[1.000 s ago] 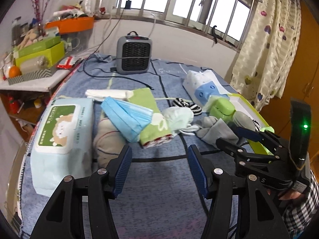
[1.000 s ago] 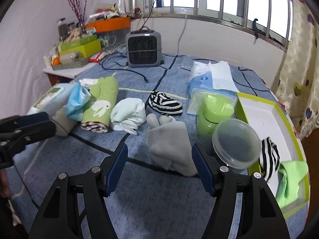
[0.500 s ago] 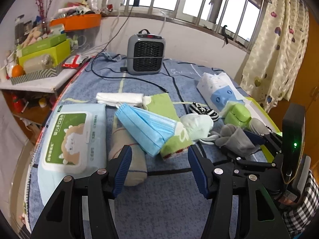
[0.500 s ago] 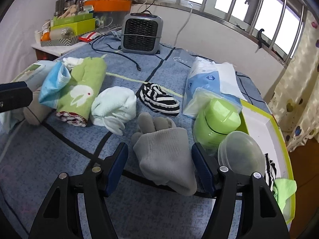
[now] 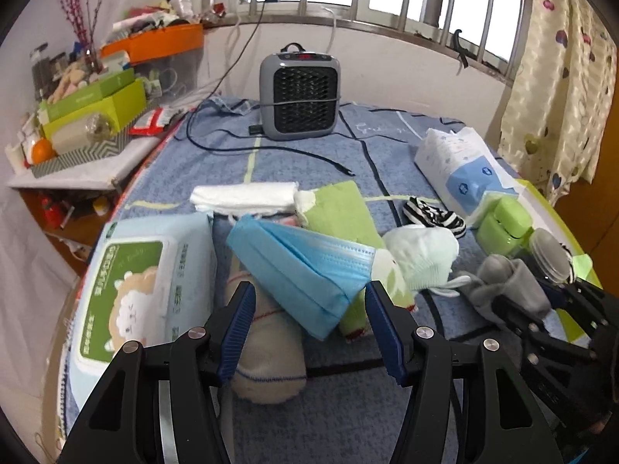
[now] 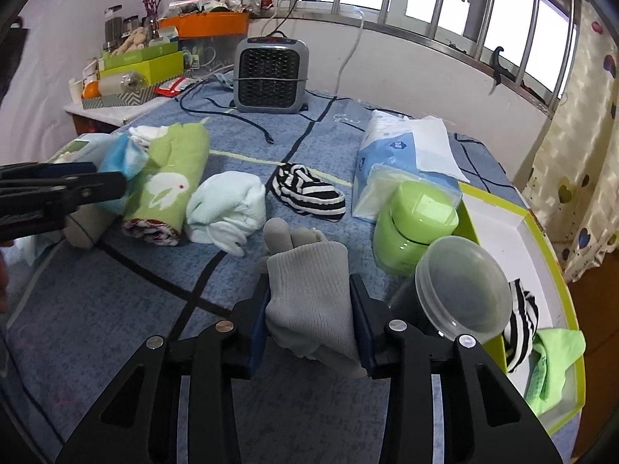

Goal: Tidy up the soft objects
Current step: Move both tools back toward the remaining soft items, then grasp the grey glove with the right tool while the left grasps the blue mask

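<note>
My right gripper (image 6: 309,309) is shut on the grey sock (image 6: 309,290), which lies on the blue bed cover; the sock also shows in the left wrist view (image 5: 506,286). My left gripper (image 5: 309,328) is open and empty, its fingers on either side of the blue face mask (image 5: 305,270) and the beige sock (image 5: 267,352). A pale mint sock bundle (image 6: 226,210), a striped sock (image 6: 309,191) and a green rabbit towel (image 6: 170,185) lie ahead. The lime tray (image 6: 534,232) at the right holds a striped sock (image 6: 522,321) and a green cloth (image 6: 557,363).
A green jar (image 6: 416,228) and a clear lid (image 6: 462,286) stand beside the tray. A wet-wipes pack (image 5: 143,297), a tissue pack (image 6: 402,158), a rolled white cloth (image 5: 243,197) and a grey heater (image 5: 300,96) with its cable are on the bed. A cluttered shelf (image 5: 77,123) is at the left.
My right gripper moved forward and closed on the grey sock. My left gripper moved forward toward the blue mask and stayed open.
</note>
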### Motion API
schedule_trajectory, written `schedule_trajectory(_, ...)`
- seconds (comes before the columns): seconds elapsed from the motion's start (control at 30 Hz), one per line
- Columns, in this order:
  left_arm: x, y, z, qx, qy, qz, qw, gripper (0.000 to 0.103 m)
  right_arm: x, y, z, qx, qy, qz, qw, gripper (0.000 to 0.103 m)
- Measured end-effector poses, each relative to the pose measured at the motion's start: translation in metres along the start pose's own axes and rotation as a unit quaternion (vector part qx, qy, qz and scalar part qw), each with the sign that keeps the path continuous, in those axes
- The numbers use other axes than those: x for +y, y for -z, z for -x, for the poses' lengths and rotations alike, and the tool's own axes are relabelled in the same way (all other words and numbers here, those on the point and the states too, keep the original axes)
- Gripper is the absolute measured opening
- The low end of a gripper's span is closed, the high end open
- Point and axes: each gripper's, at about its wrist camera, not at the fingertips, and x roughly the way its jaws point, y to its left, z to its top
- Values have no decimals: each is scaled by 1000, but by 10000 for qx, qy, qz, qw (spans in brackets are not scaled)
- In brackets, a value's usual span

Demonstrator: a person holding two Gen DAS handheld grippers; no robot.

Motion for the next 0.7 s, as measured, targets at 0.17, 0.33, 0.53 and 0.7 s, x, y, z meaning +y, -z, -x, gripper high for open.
schedule_trajectory(0.17, -9, -2, -8, 29, -325, -230, 9992, 59, -2, 2, 6, -92, -121, -94, 9998, 39)
schedule_trajectory(0.33, -8, -5, -14, -9, -523, -179, 9985, 59, -4, 4, 6, -107, -200, -167, 9996, 39)
schedule_trajectory(0.53, -6, -6, -14, -104, -569, -107, 9983, 48, -6, 5, 5, -124, -277, -222, 9993, 39)
schedule_trajectory(0.7, -3, -7, -13, -184, -531, -28, 9984, 33, -8, 7, 5, -128, -318, -249, 9991, 39)
